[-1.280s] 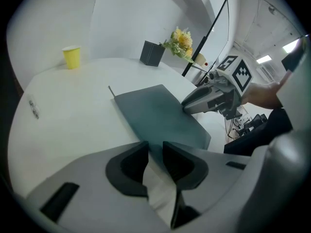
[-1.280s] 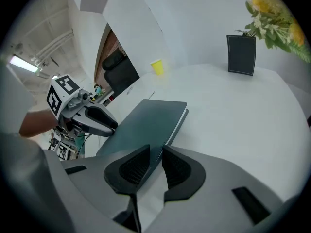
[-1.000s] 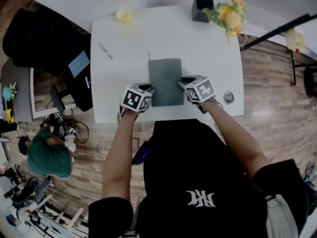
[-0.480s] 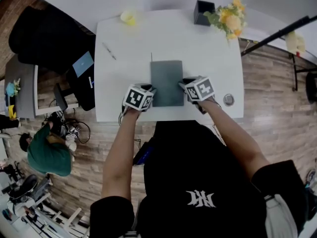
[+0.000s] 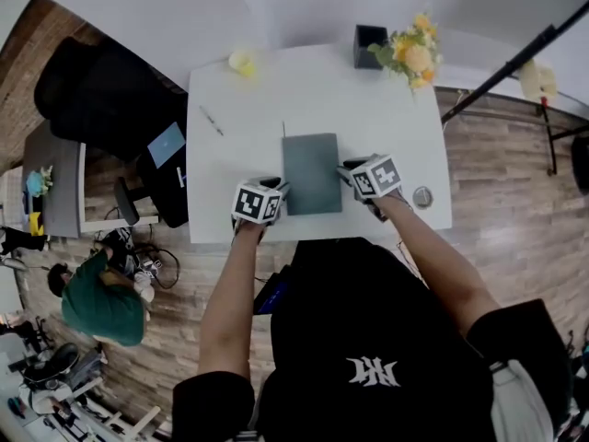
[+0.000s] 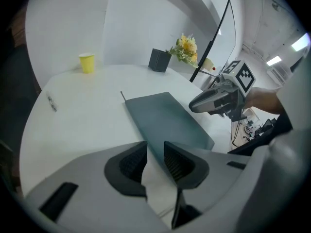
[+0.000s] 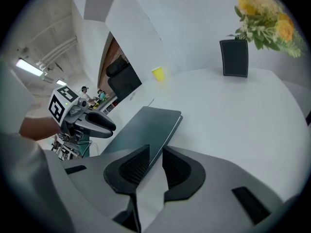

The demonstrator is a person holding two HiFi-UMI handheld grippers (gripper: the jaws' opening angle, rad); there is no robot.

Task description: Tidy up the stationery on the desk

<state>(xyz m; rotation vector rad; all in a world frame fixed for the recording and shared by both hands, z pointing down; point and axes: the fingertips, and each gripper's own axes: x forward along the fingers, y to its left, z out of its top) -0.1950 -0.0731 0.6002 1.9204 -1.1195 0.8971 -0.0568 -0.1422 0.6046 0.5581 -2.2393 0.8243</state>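
Head view: I'm flanking the notebook point(image 5: 311, 173), which is lying lengthwise away from me. Left claw point(image 5: 278, 189) is just opening around its edge; right claw point(image 5: 348, 168) is straddling it, released.

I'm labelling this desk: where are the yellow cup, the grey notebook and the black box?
yellow cup point(image 6: 87, 63), left gripper view, side wall.
grey notebook point(image 5: 311, 171), head view, cover's middle.
black box point(image 7: 234, 57), right gripper view, front face.

Slate-grey notebook point(image 5: 311, 173), yellow cup point(image 5: 241, 61), black box point(image 5: 369, 44), white desk point(image 5: 368, 109), orange-yellow flowers point(image 5: 409, 55)

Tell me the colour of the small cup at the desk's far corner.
Yellow. The cup shows best in the left gripper view.
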